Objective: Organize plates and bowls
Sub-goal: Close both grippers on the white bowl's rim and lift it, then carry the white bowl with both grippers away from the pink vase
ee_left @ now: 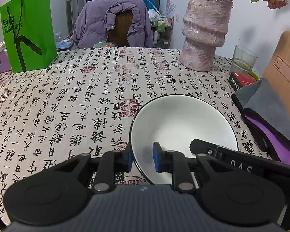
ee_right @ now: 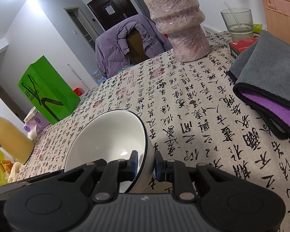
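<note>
A white bowl (ee_left: 183, 123) with a thin black rim sits on the calligraphy tablecloth (ee_left: 77, 100). My left gripper (ee_left: 143, 159) straddles its near left rim, one blue pad outside and one inside, with a gap at the wall. My right gripper (ee_right: 146, 164) straddles the bowl's (ee_right: 110, 135) right wall, one pad inside and one outside, close against it. The right gripper's finger also shows in the left wrist view (ee_left: 205, 147), reaching in over the bowl's right edge.
A pink stone vase (ee_left: 205, 31) with flowers stands at the back right, a glass (ee_left: 243, 58) and a red box (ee_left: 241, 79) beside it. A grey and purple cloth (ee_left: 266, 116) lies right. A green bag (ee_left: 29, 31) stands back left; a yellow jug (ee_right: 9, 137) far left.
</note>
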Motion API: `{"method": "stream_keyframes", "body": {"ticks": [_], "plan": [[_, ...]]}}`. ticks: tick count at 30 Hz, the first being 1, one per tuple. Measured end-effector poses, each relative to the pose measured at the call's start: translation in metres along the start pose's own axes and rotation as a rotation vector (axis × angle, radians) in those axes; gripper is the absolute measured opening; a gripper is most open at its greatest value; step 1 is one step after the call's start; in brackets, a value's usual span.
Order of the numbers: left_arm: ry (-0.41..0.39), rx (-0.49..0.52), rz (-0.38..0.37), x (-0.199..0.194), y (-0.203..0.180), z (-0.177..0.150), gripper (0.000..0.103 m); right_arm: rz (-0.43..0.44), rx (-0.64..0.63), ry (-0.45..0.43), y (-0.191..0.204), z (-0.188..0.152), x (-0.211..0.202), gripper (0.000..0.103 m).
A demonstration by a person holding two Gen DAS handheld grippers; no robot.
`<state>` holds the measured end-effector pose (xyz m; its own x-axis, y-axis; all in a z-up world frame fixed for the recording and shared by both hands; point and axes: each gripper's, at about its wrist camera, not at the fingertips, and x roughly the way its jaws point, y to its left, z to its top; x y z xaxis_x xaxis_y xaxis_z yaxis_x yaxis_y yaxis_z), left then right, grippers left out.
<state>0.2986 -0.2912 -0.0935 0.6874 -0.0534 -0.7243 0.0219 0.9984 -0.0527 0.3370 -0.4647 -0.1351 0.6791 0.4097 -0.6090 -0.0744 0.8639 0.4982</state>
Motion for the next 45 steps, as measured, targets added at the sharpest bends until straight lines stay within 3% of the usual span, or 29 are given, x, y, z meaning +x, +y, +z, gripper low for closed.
{"method": "stream_keyframes", "body": {"ticks": [20, 45], "plan": [[-0.028, 0.058, 0.015, -0.019, 0.009, 0.002, 0.020, -0.007, -0.030, -0.047, 0.023, -0.008, -0.011, 0.017], [-0.057, 0.013, 0.011, -0.054, 0.059, 0.002, 0.021, -0.009, -0.128, -0.080, 0.085, -0.022, -0.026, 0.017]]}}
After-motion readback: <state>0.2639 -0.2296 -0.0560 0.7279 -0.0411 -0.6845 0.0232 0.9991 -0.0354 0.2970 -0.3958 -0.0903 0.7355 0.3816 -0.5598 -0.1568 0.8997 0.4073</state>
